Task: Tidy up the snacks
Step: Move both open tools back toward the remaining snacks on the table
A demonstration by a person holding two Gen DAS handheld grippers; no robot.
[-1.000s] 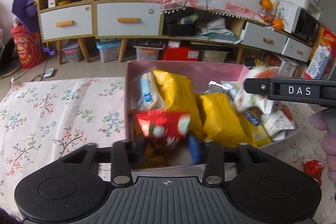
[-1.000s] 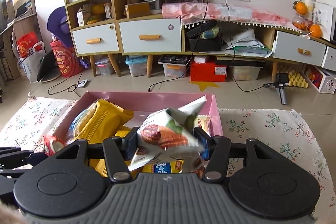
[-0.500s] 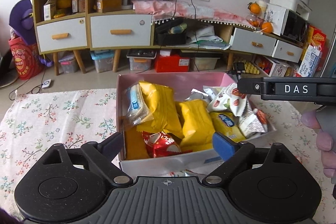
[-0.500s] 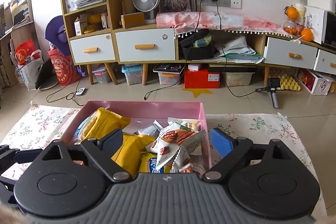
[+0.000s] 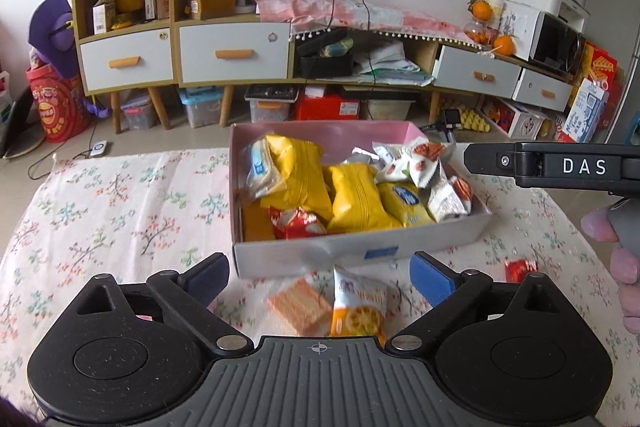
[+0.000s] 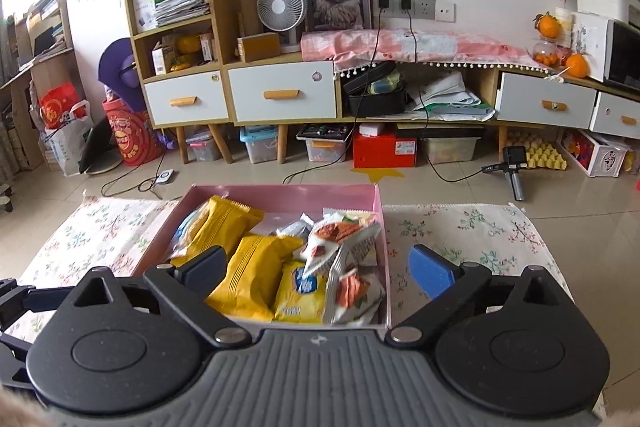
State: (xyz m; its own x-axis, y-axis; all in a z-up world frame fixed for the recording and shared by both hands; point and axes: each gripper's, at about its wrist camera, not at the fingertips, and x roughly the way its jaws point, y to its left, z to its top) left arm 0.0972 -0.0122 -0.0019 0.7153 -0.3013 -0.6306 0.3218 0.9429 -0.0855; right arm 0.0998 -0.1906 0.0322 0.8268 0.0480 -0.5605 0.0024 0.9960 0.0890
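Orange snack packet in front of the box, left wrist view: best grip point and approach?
Take the orange snack packet across its narrow width at mid-body, coming from above with the open left gripper. It seems to lie flat on the cloth, long axis pointing toward the pink box; the wafer pack crowds its left edge.

Both grippers point(image 5: 318, 277) point(image 6: 316, 269) are black with ribbed grey bases, silver screws, blue-padded fingers point(image 5: 428, 277); at 3 o'clock, white "DAS" lettering.
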